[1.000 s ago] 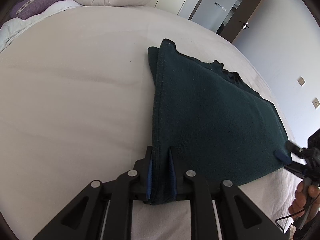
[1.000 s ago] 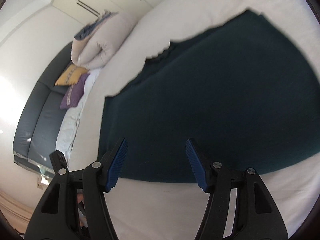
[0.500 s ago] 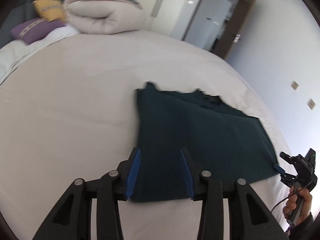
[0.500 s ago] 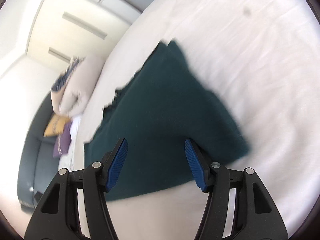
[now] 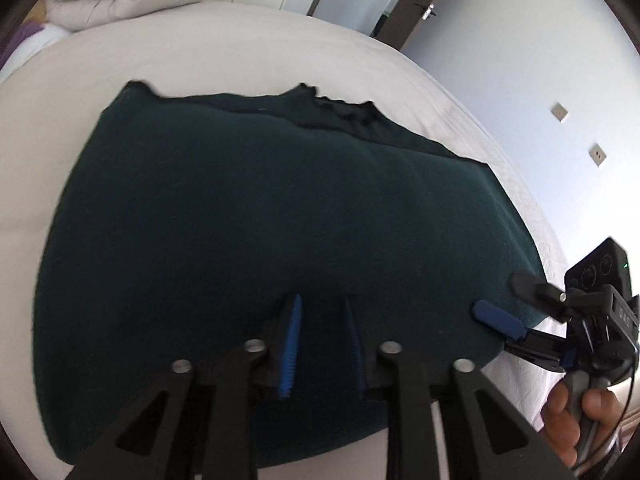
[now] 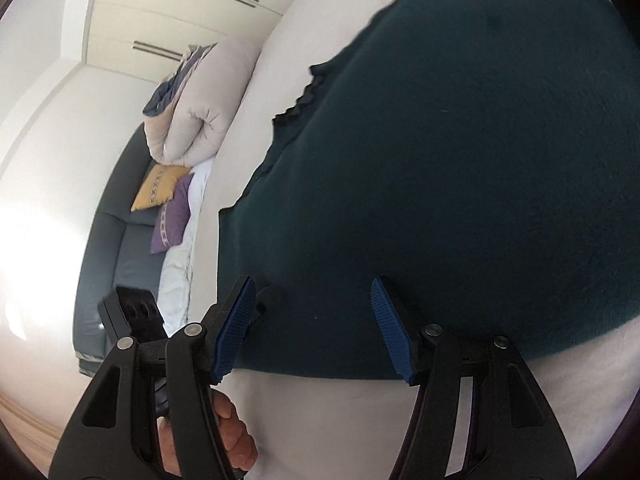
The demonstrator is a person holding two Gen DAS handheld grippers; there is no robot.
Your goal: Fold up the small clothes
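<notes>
A dark teal garment lies folded flat on the white bed. My left gripper sits low over its near edge. Its jaws are closing and stand narrow, with a pinch of teal cloth between the blue pads. My right gripper hovers at the garment's near right corner. In the right wrist view this right gripper is wide apart and closing slowly. The garment edge runs beneath its fingers, and the pads do not press on it. A hand holds its handle.
A rolled beige duvet lies at the head of the bed, with a yellow cushion and a purple cushion beside it. A dark sofa stands behind. The bed's edge runs close along the garment's right side.
The left gripper let go of the lifted cloth edge and opened. It then came in low and narrowed on the garment again. The right gripper swung out and returned to the near corner.
</notes>
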